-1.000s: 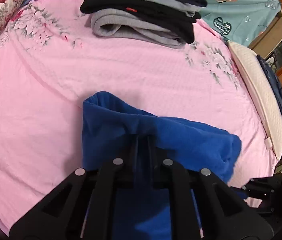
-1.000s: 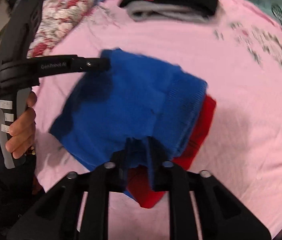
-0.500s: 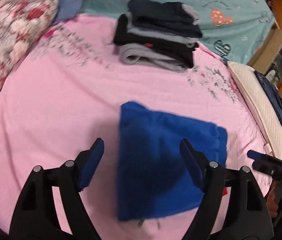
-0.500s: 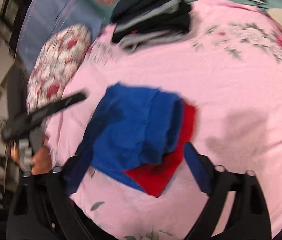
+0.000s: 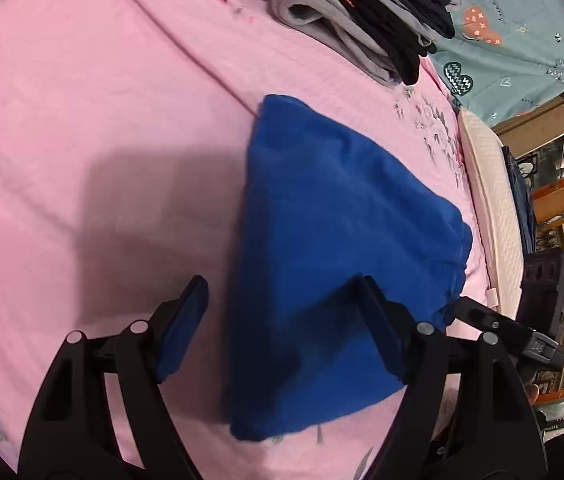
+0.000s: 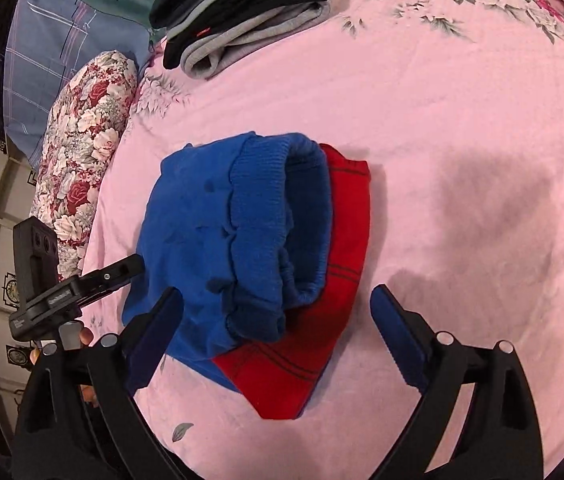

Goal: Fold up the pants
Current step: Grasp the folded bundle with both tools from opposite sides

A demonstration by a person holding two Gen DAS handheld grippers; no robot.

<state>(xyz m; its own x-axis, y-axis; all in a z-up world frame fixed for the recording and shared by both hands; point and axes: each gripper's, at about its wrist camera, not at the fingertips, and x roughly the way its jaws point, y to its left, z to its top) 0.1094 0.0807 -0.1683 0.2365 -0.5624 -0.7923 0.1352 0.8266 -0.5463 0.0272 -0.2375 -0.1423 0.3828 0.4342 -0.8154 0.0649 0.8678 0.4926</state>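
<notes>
- The folding looks as good as finished: the pants (image 6: 238,236) lie in a compact bundle on the pink sheet (image 6: 442,120), with nothing gripping them.
- The left gripper (image 5: 282,312) hangs over the near end of the bundle with its jaws spread wide, holding nothing.
- The right gripper (image 6: 278,328) is likewise spread apart and empty, one finger over the blue cloth, the other over bare sheet.
- From the right wrist view the pants are blue fleece on top, the ribbed waistband rolled open and gaping, and a red striped layer poking out beneath on the right side.
- From the left wrist view only smooth blue shows, a rough wedge shape with a soft bulge at its far right corner.
- The stack (image 5: 366,12) of dark and grey folded clothes sits well apart, further up the bed.
- My guess for the next move: either tidy that loose waistband and the red overhang, or pinch the bundle from both ends and carry it to the stack; the thick fleece will want to spring open.
</notes>
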